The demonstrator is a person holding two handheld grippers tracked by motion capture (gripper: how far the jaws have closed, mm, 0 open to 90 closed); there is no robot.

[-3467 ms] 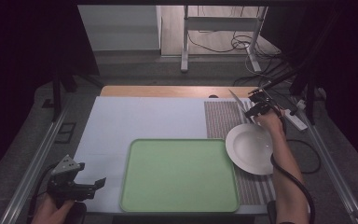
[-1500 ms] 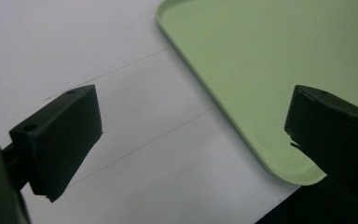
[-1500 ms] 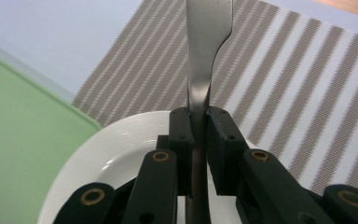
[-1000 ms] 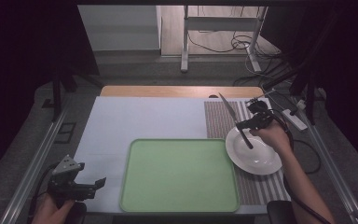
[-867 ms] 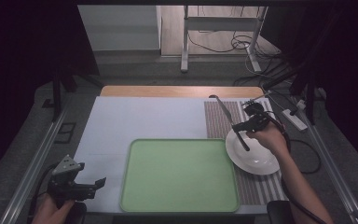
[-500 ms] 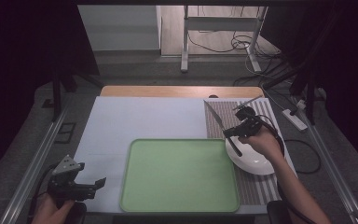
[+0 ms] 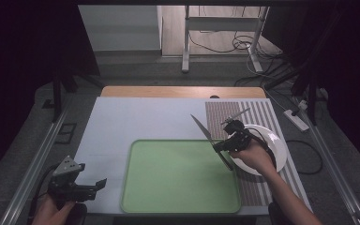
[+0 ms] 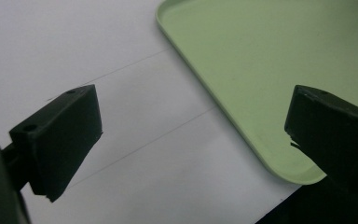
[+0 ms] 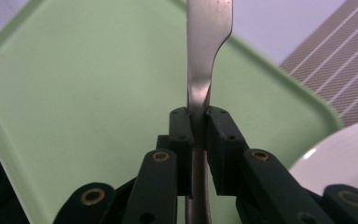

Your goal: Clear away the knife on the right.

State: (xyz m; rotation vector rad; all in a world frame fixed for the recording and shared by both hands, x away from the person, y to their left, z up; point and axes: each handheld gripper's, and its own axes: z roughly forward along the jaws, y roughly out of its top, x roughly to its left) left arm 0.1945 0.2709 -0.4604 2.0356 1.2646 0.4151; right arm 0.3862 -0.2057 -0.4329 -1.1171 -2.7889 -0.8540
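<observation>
Right gripper [image 7: 226, 144] is clamping a long steel table knife [image 7: 209, 139] by the narrow neck where blade meets handle; in the right gripper view the black jaws are pressing both flat sides of the metal [image 9: 199, 88]. Left gripper [image 7: 96, 184] is hanging with its jaws spread wide and gripping nothing, just off the near-left corner of the pale green rectangular plastic tray [image 7: 178, 178]; the left gripper view is showing that tray corner [image 8: 242, 79] between the jaws.

Step in hand, as judged: the knife is being carried in the air from the round white ceramic plate [image 7: 275, 143], which is sitting just right of the tray on a brown-and-white striped placemat [image 7: 225, 112], toward the tray.

Knife position: it is hovering over the tray's far-right edge, clear of the surface as far as can be told.

Orientation: the long axis is running diagonally, the blade tip pointing away from the person and to the left, past the tray's far edge, the handle end trailing toward the plate. Tilt of the blade against the tray cannot be told.

Next move probably calls for lowering the knife until it is lying flat inside the tray rim, then loosening the jaws.
</observation>
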